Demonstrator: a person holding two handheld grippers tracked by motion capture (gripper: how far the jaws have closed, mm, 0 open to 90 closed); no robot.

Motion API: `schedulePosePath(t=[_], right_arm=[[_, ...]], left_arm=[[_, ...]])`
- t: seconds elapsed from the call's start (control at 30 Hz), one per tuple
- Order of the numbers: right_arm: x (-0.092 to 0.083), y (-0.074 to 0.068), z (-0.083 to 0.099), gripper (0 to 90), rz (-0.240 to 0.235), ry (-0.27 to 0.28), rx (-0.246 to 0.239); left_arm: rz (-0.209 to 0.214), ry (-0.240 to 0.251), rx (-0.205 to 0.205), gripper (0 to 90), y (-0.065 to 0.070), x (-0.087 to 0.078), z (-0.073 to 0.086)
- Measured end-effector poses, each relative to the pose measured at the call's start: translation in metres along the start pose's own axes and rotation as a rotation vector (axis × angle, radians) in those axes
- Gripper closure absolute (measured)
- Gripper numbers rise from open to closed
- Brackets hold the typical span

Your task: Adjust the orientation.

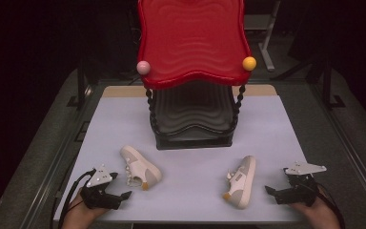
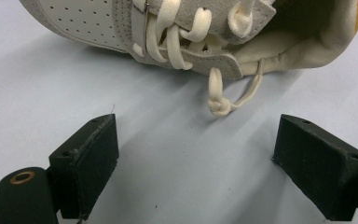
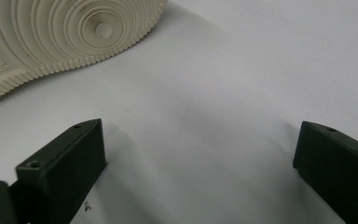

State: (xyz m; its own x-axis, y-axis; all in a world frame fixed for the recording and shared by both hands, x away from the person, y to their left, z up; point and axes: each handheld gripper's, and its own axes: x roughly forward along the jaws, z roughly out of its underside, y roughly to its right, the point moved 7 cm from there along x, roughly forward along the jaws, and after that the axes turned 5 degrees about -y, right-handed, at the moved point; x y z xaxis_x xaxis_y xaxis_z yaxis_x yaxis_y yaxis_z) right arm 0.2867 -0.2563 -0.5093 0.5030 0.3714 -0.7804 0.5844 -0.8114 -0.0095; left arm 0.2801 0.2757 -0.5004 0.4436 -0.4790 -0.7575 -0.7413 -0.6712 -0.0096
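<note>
Table (image 1: pixel 190 191) brightly lit from above, surroundings near black; soft shadows under shoe (image 2: pixel 177 32); gripper views sharp, high view slightly soft.

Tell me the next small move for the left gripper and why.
Probably ease the left gripper forward toward the left sneaker. Its jaws stand open with bare table between them, and the sneaker lies on its side just ahead, laces facing the gripper, not yet touched.
</note>
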Motion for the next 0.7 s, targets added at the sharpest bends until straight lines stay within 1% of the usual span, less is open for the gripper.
schedulePosePath(t=[0.27,0.33,0.43,0.5,0.57,0.6,0.63,0.67,0.7], right_arm=[[0.000,0.000,0.000,1.4,0.001,0.002,-0.003],[0.000,0.000,0.000,1.4,0.001,0.002,-0.003],[0.000,0.000,0.000,1.4,0.001,0.002,-0.003],[0.000,0.000,0.000,1.4,0.001,0.002,-0.002],[0.000,0.000,0.000,1.4,0.001,0.002,-0.002],[0.000,0.000,0.000,1.4,0.001,0.002,-0.002],[0.000,0.000,0.000,1.4,0.001,0.002,-0.002],[0.000,0.000,0.000,1.4,0.001,0.001,-0.002],[0.000,0.000,0.000,1.4,0.001,0.001,-0.003]], left_arm=[[-0.001,-0.002,0.001,13.3,0.000,0.000,0.000],[-0.007,-0.001,-0.012,14.3,0.001,-0.001,0.000],[-0.013,-0.010,-0.015,15.9,0.000,-0.003,0.000],[-0.014,-0.016,-0.023,23.2,0.000,-0.007,0.000],[-0.027,-0.014,-0.041,25.0,-0.004,-0.011,0.001],[-0.029,-0.011,-0.045,26.2,-0.005,-0.013,0.002],[-0.029,-0.002,-0.051,29.8,-0.007,-0.015,0.001],[-0.032,0.011,-0.070,34.3,-0.011,-0.020,0.000],[-0.032,0.011,-0.070,36.2,-0.011,-0.020,0.000]])
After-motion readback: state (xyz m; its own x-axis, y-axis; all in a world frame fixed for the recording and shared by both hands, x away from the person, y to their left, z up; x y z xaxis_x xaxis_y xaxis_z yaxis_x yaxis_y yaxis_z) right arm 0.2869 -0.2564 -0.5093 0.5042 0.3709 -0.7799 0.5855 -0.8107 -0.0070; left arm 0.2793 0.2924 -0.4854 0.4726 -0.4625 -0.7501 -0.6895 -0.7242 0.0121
